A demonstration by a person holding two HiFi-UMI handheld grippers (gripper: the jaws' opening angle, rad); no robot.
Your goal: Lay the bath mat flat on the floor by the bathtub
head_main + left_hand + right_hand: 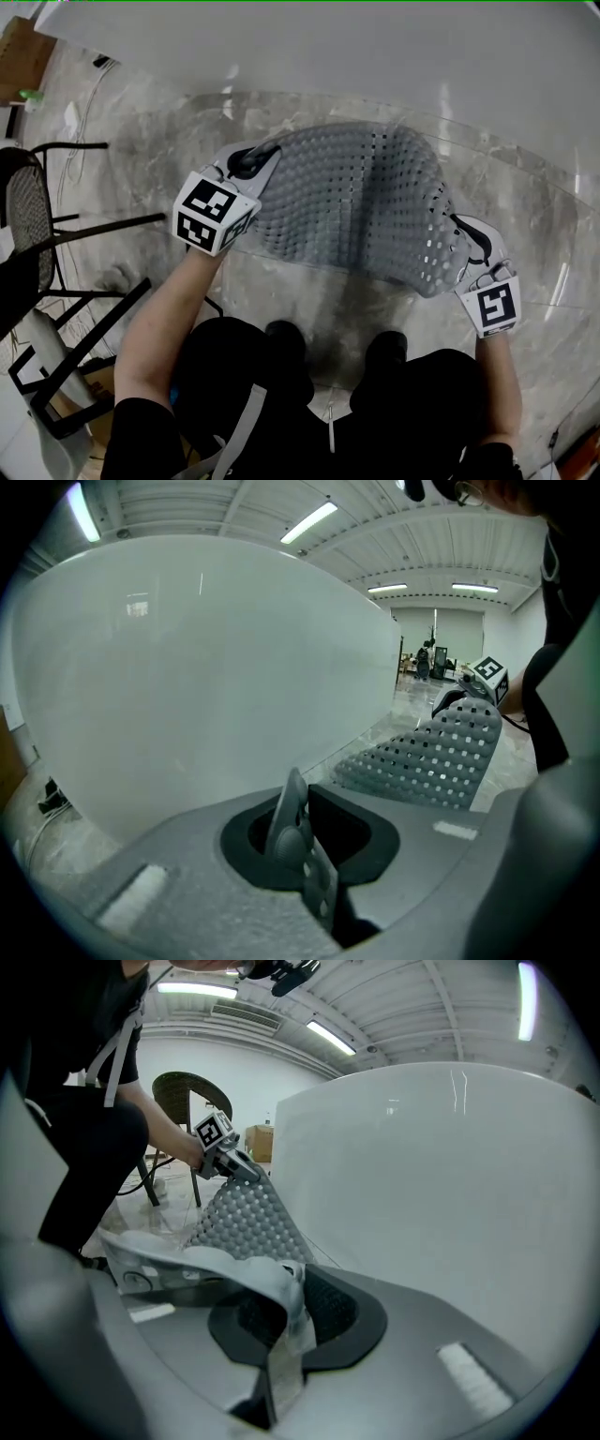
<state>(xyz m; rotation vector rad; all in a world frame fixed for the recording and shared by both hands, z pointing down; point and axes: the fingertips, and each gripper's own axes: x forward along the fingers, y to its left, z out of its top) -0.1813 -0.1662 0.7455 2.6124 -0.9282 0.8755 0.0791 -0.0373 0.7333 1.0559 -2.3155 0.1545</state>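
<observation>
A grey rubber bath mat [361, 202] dotted with holes hangs stretched between my two grippers, sagging a little above the marble floor [187, 131] just in front of the white bathtub [328, 47]. My left gripper [253, 167] is shut on the mat's left edge; in the left gripper view the thin edge [291, 827] stands pinched between the jaws, with the mat [436, 757] running off to the right. My right gripper [469, 246] is shut on the right edge, whose folded corner [281, 1321] is clamped between its jaws in the right gripper view.
A black mesh chair [37, 234] stands at the left, with a white cable [80, 122] on the floor behind it. The person's dark shoes [281, 337] are on the floor below the mat. The tub wall [187, 667] fills the space ahead.
</observation>
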